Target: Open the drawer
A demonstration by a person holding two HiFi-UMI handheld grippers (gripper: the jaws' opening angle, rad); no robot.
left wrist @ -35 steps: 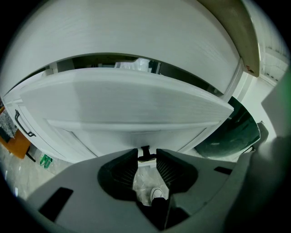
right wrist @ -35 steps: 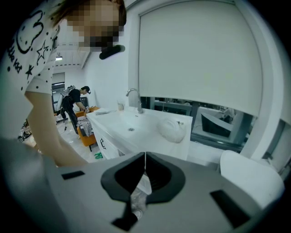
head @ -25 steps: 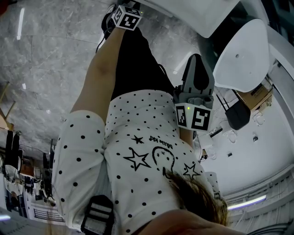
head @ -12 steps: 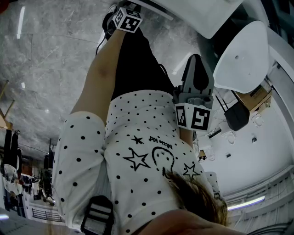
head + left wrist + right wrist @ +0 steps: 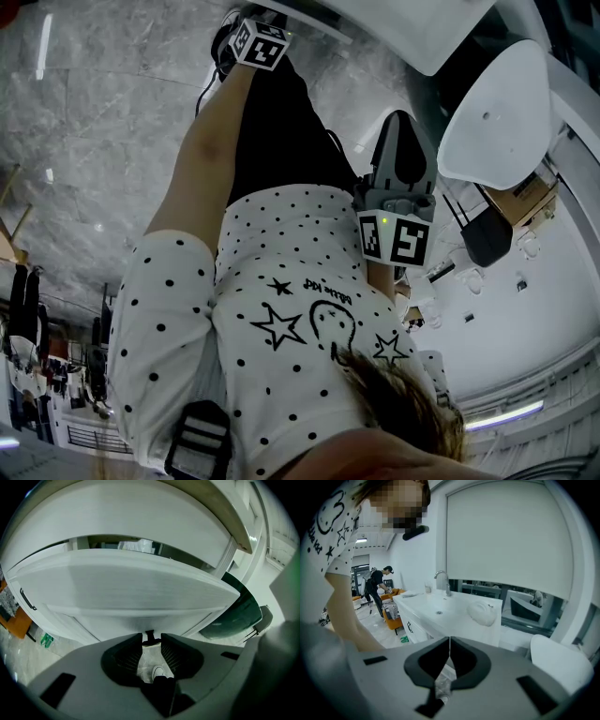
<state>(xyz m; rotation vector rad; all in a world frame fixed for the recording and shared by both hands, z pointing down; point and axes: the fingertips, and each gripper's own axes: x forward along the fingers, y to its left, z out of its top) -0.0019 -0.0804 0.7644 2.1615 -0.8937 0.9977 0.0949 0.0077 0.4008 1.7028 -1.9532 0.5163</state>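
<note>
In the left gripper view a wide white drawer front [image 5: 131, 588] fills the picture, with a dark gap above its top edge. Its small black handle [image 5: 150, 638] sits between the tips of my left gripper [image 5: 150, 641], whose jaws are closed in on it. In the head view only that gripper's marker cube [image 5: 258, 44] shows, at the top by the white unit. My right gripper [image 5: 449, 644] is shut with nothing in it and points at the room, away from the drawer. The head view has it [image 5: 401, 173] held in front of the person's dotted shirt.
A white counter [image 5: 454, 609] with a sink and tap [image 5: 442, 581] stands ahead of the right gripper. A white rounded chair [image 5: 492, 117] is at the right. A black cabinet handle [image 5: 27, 599] and an orange seat [image 5: 16, 620] lie left of the drawer. A person [image 5: 377, 585] stands far off.
The left gripper's marker cube has shifted very slightly in the head view. The right gripper has stayed in place.
</note>
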